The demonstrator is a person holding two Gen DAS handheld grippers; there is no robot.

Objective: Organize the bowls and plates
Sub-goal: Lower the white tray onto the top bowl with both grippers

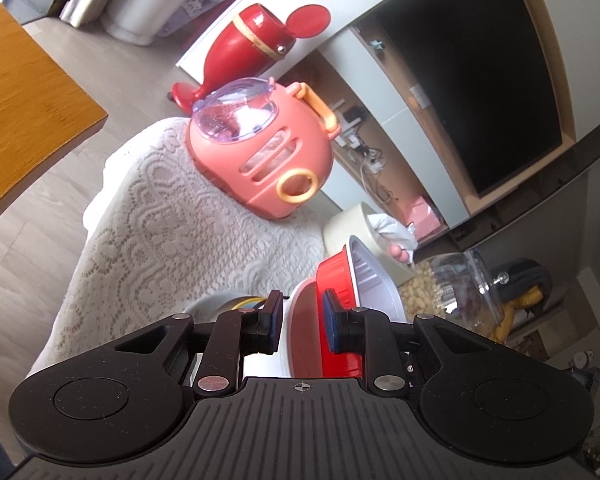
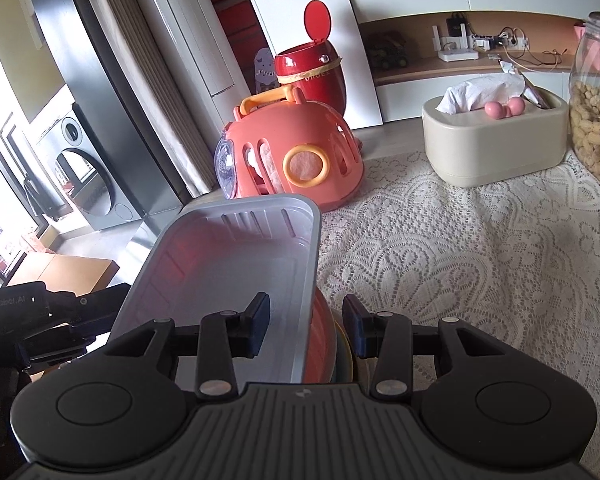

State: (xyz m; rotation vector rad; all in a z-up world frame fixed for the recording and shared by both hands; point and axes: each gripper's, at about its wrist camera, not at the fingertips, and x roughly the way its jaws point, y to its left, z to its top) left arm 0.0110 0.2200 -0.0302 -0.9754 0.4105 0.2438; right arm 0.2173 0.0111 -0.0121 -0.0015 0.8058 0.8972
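Both claws angle downward over the near edge of the lace-covered worktop (image 2: 460,248).

Right claw (image 2: 306,326): its jaws straddle the right-hand wall of a rectangular tray (image 2: 236,264), red outside, grey-white inside. The tray is tilted and empty. Whether the pads press on the wall cannot be read from the view; the jaws stand as near together as they get here, so the grip reads as closed on the tray.

Left claw (image 1: 302,322): jaws narrowly set, one pad inside and one outside the rim of a white bowl (image 1: 300,344) with a reddish interior. Pad contact on the rim cannot be confirmed. In the left wrist view the tray stands on edge just right of this bowl.

Beneath the tray, the edges of stacked bowls (image 2: 342,354) show.

Farther back on the worktop: a pink toy carrier (image 2: 296,156) with a clear dome, a cream tissue box (image 2: 496,140) holding tissues, and a clear jar (image 2: 598,120) filled with peanuts. Beyond, on the floor, a red bin (image 2: 312,76) stands with its lid raised.
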